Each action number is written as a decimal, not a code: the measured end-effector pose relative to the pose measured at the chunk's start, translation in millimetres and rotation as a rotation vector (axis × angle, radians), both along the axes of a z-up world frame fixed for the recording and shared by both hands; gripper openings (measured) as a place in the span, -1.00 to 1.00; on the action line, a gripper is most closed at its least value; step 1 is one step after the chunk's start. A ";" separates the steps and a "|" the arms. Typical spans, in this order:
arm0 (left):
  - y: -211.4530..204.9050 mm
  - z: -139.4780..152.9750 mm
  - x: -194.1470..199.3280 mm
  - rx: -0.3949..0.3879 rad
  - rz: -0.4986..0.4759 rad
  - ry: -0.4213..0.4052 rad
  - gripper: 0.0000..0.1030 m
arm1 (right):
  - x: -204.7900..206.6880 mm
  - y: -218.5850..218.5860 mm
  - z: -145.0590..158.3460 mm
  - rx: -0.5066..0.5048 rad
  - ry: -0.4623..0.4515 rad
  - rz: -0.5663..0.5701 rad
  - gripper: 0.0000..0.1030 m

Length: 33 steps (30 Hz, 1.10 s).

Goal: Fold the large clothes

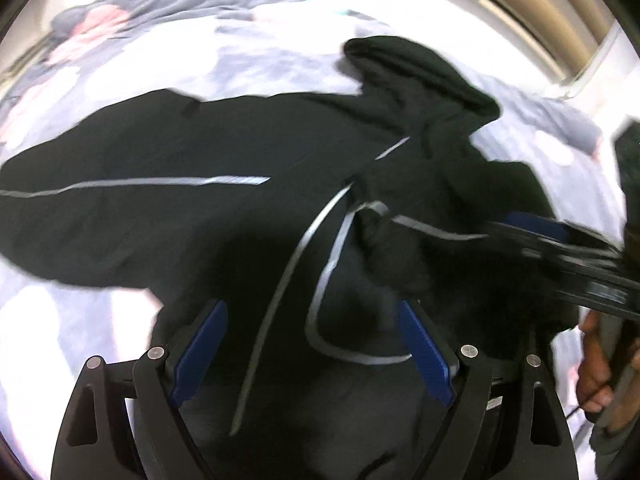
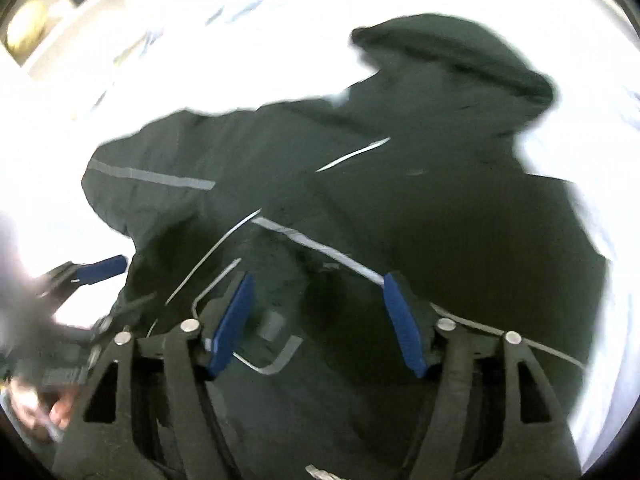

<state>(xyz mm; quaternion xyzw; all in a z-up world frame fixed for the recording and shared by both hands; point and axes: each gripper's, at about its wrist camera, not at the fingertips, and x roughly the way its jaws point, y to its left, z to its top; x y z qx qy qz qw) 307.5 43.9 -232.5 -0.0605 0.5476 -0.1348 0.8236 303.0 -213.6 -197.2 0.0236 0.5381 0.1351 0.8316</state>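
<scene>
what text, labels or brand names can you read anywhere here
None can be read.
Jacket: only plain grey reflective stripes, no lettering.
Small grey patch on the jacket: too blurred to read.
Bedspread: floral print, no words.

jacket [image 1: 248, 208]: spread on bed [image 1: 256, 56], hood [image 1: 420, 76] at 12-1 o'clock, sleeve out to 9.
left gripper [image 1: 312, 344]: over jacket at 6 o'clock, jaws apart.
right gripper [image 2: 316, 320]: over jacket's 3 o'clock side, jaws apart.
blanket [image 1: 132, 12]: behind jacket, 11 o'clock.
</scene>
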 end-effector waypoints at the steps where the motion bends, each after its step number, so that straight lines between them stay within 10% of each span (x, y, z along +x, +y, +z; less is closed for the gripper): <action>1: -3.0 -2.9 7.9 -0.040 -0.017 0.005 0.70 | -5.2 -18.4 5.0 -0.009 -0.013 -0.036 0.33; 12: -34.9 -74.4 95.3 -0.153 -0.031 0.122 0.68 | -48.6 -148.2 -30.4 -0.084 0.101 -0.339 0.30; 14: -40.1 -73.6 100.7 -0.155 -0.036 0.086 0.23 | -49.6 -151.7 -36.5 -0.084 0.112 -0.338 0.31; 15: -42.9 -72.3 103.4 -0.170 -0.049 0.087 -0.50 | -48.0 -151.3 -40.2 -0.084 0.120 -0.335 0.31; 25: -7.4 42.0 112.3 -0.225 -0.059 -0.140 -0.64 | -46.2 -155.2 -17.8 -0.005 0.080 -0.333 0.32; 33: 13.7 -69.8 124.1 0.065 -0.034 0.120 -0.62 | -10.7 -127.6 -90.8 -0.117 0.205 -0.338 0.30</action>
